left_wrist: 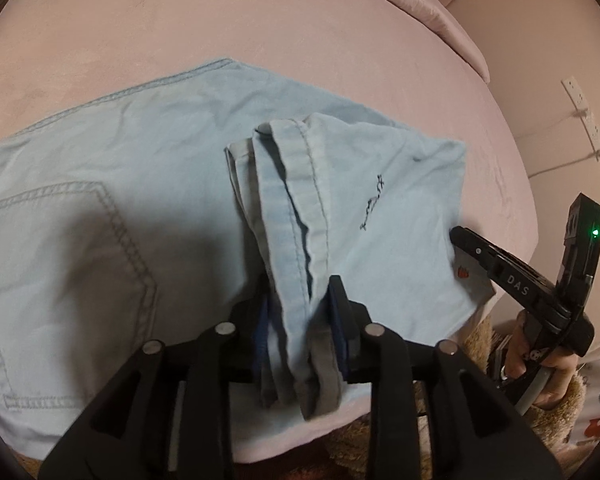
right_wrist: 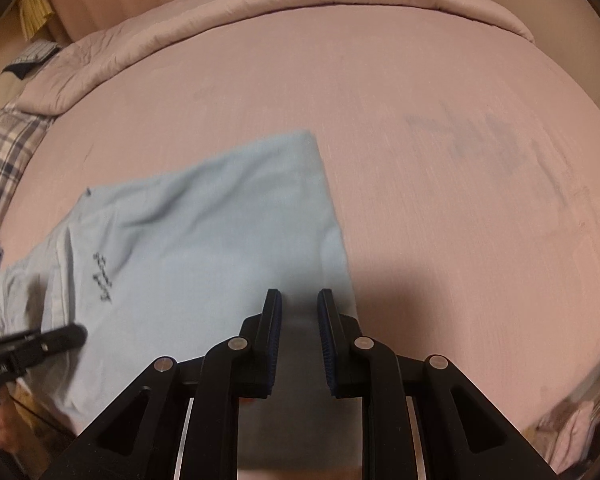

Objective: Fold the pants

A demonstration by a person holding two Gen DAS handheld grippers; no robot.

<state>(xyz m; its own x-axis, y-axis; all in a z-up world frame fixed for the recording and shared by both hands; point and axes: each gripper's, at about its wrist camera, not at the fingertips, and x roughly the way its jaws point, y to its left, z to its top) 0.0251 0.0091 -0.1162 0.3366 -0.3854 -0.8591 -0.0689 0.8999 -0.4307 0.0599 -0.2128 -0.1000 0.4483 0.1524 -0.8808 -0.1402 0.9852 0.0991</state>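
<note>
The pants (left_wrist: 148, 184) lie flat on the bed (left_wrist: 300, 40), filling the left and centre of the left wrist frame. Their hem ends (left_wrist: 296, 240) are folded over onto the middle, running down into the left gripper (left_wrist: 300, 308) at bottom centre (cloth sits between its two fingers). The back pocket (left_wrist: 72, 280) is at lower left. The right gripper (left_wrist: 456, 236) comes in from the right edge, its tip at the pants' right border. A rolled duvet (right_wrist: 300, 0) crosses the top of the right wrist frame, behind the pants.
</note>
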